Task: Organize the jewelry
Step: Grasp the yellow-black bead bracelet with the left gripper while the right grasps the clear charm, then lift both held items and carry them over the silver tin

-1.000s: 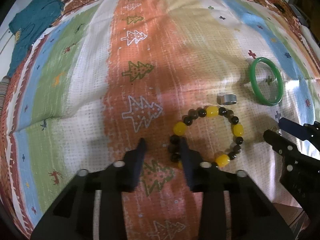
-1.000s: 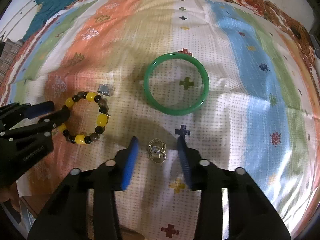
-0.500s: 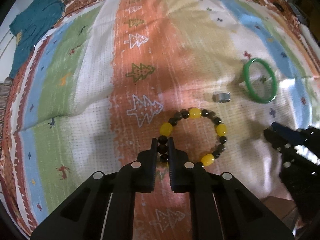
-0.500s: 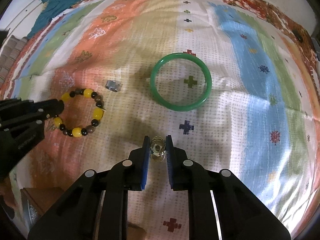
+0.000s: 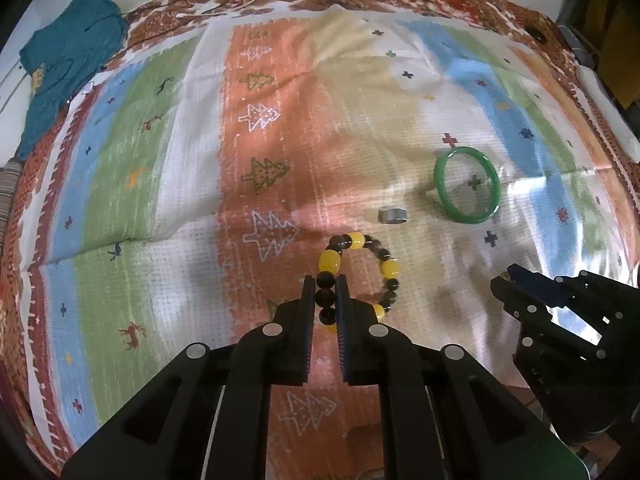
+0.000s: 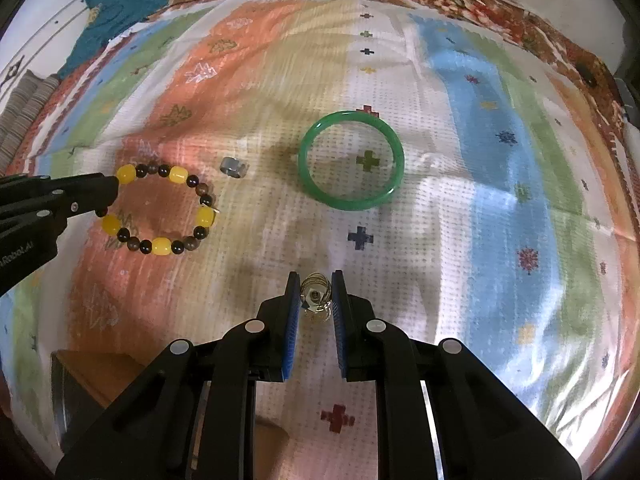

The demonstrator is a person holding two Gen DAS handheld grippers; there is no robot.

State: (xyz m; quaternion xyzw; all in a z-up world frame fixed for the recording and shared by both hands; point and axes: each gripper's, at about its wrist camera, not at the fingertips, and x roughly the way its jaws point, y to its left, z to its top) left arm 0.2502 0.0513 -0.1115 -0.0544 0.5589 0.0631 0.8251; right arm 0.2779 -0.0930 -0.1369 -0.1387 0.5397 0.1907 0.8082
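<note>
Left wrist view: the left hand-held gripper (image 5: 325, 288) is clenched on the bead bracelet (image 5: 357, 276), three dark beads being pinched between its pads while the rest of the loop, with its yellow and dark beads, is spread over the striped cloth (image 5: 192, 168) ahead of the fingers. Its jaws have just been closing, with the beads between them. A small silver ring (image 5: 392, 215) is seen just beyond the bracelet, and a green bangle (image 5: 467, 184) lies flat farther to the right, apart from both. The right hand-held gripper (image 5: 505, 278) is seen at the right edge. In the right wrist view, the right hand-held gripper (image 6: 316, 292) is closed on a small metal ornament (image 6: 315, 298), gold and silver in tone, which is gripped between the blue pads; its jaws have just been closing on it. What kind of piece it is cannot be told. The bangle (image 6: 351, 160) lies ahead of it on the white stripe, the silver ring (image 6: 234, 167) to the left, and the bracelet (image 6: 162, 210) farther left, one end held by the left hand-held gripper (image 6: 105, 196). A teal garment (image 5: 66, 64) lies at the far left corner of the cloth.
</note>
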